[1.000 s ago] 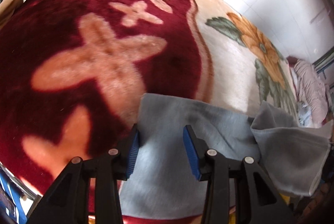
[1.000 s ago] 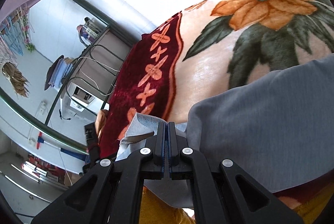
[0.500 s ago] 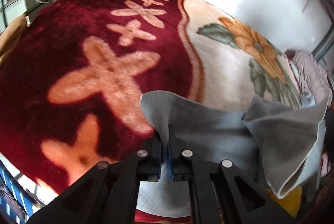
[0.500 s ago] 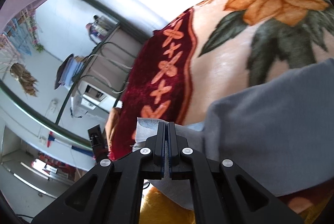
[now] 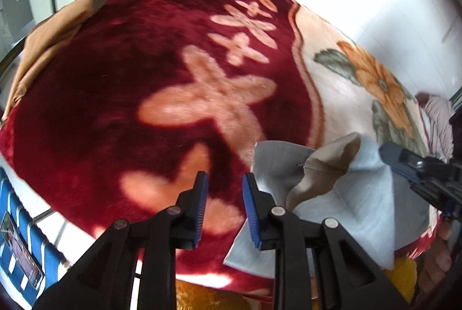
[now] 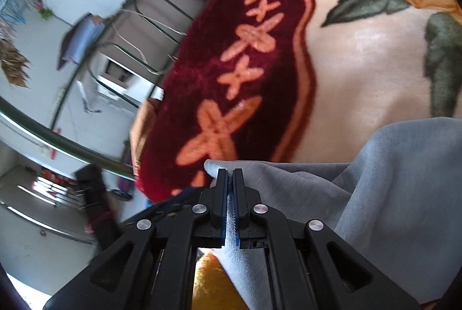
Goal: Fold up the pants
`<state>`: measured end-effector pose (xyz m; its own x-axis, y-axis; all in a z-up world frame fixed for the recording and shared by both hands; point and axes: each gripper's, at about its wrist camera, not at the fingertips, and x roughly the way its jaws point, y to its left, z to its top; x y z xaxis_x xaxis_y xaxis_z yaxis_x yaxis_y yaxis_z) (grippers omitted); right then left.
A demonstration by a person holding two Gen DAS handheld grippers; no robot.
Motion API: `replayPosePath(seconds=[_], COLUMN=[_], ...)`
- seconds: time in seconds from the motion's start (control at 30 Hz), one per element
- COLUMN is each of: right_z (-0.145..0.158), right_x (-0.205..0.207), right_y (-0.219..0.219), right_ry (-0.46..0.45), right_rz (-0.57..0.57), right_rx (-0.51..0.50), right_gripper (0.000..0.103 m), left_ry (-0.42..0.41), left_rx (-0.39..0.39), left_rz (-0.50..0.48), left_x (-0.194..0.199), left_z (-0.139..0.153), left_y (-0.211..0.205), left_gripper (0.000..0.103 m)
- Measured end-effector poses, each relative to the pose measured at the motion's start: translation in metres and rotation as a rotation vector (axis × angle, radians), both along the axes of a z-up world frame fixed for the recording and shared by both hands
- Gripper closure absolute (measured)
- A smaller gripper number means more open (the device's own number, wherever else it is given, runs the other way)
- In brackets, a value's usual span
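Observation:
The grey pants (image 5: 355,206) lie bunched on a plush blanket with a dark red border (image 5: 121,96) and a cream flowered centre. My left gripper (image 5: 222,185) is open and empty, just left of the pants' edge, over the red border. My right gripper (image 6: 229,180) is shut on a fold of the grey pants (image 6: 361,194) near the blanket's front edge. The right gripper also shows at the right side of the left wrist view (image 5: 418,174), holding the cloth up a little.
A metal bed frame (image 6: 144,21) and a cabinet stand beyond the blanket's far end. A pink garment (image 5: 439,122) lies at the far right. Yellow cloth (image 5: 208,298) shows below the blanket's front edge. A blue object (image 5: 20,246) sits at the lower left.
My left gripper was shut on the pants' edge half a second ago; it has opened, let go and shifted left. My right gripper has stayed shut on the cloth and moved left.

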<state>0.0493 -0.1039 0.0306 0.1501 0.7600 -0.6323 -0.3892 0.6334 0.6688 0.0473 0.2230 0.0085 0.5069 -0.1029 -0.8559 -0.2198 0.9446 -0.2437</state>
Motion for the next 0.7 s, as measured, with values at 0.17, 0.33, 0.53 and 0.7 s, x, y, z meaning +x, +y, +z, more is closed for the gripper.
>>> replayPosePath(seconds=[0.17, 0.33, 0.53, 0.7], right_z=[0.014, 0.021, 0.0, -0.018], right_x=[-0.007, -0.019, -0.041, -0.054], right_y=[-0.026, -0.064, -0.102, -0.123], right_ry=[-0.036, -0.071, -0.039, -0.017], right_rz=[-0.061, -0.099, -0.118, -0.128], right_rx=[-0.019, -0.101, -0.206, -0.264], right_gripper=[0.08, 0.077, 0.077, 0.077], left_ry=[-0.028, -0.038, 0.042, 0.115], left_rx=[-0.152, -0.237, -0.324, -0.395], left_rz=[0.002, -0.035, -0.008, 0.008], left_x=[-0.018, -0.028, -0.044, -0.055], left_z=[0.015, 0.024, 0.009, -0.012], left_y=[0.0, -0.016, -0.021, -0.027], left_gripper=[0.077, 0.077, 0.073, 0.069])
